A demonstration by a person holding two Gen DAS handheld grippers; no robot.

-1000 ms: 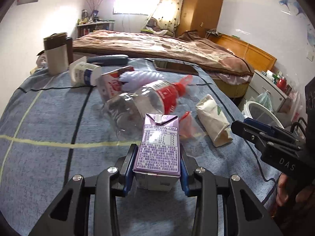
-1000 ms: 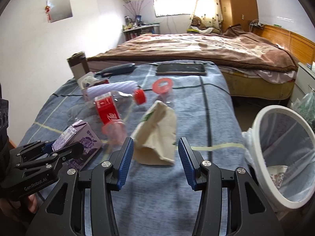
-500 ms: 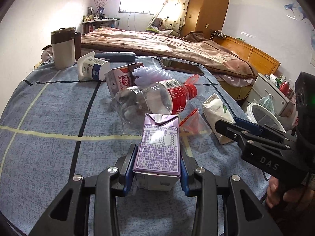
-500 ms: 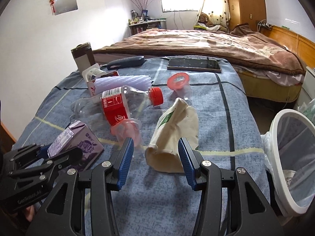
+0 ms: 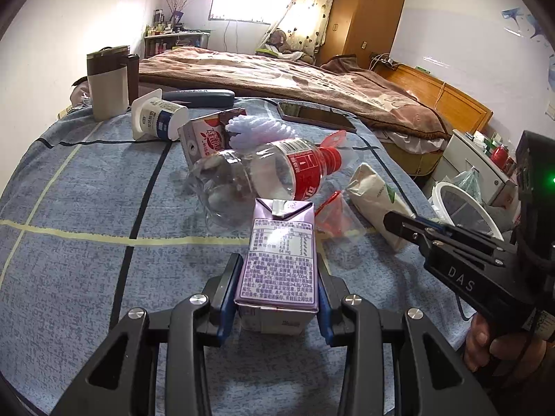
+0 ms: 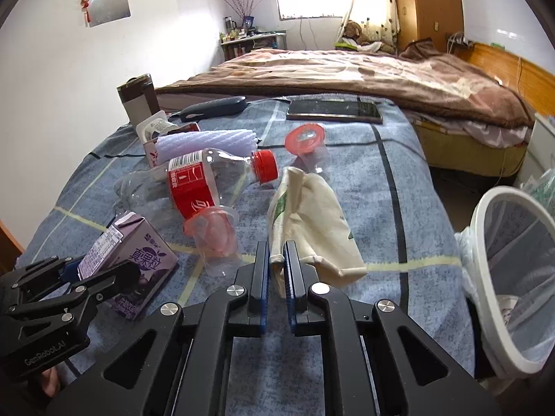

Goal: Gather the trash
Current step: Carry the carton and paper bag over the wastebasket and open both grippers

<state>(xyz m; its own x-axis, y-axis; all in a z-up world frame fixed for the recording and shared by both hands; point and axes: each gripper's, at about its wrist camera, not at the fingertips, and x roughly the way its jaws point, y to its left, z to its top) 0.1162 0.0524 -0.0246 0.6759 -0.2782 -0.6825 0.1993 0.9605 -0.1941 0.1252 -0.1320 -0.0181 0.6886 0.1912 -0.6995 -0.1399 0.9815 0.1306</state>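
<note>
Left gripper (image 5: 277, 287), marked "GenRobot.AI", clamped on purple milk carton (image 5: 279, 263) lying on blue bedspread (image 5: 86, 208); right gripper (image 6: 276, 263), marked "DAS", jaws just closed, pinching crumpled cream paper bag (image 6: 308, 218); red-labelled bottle (image 6: 204, 180) beside; white bin (image 6: 513, 277) right

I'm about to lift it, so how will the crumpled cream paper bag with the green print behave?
The crumpled cream paper bag probably flops: the right gripper pinches only one thin edge. It looks flattened and empty, so likely light. The creased paper may tear or slip if yanked.
</note>
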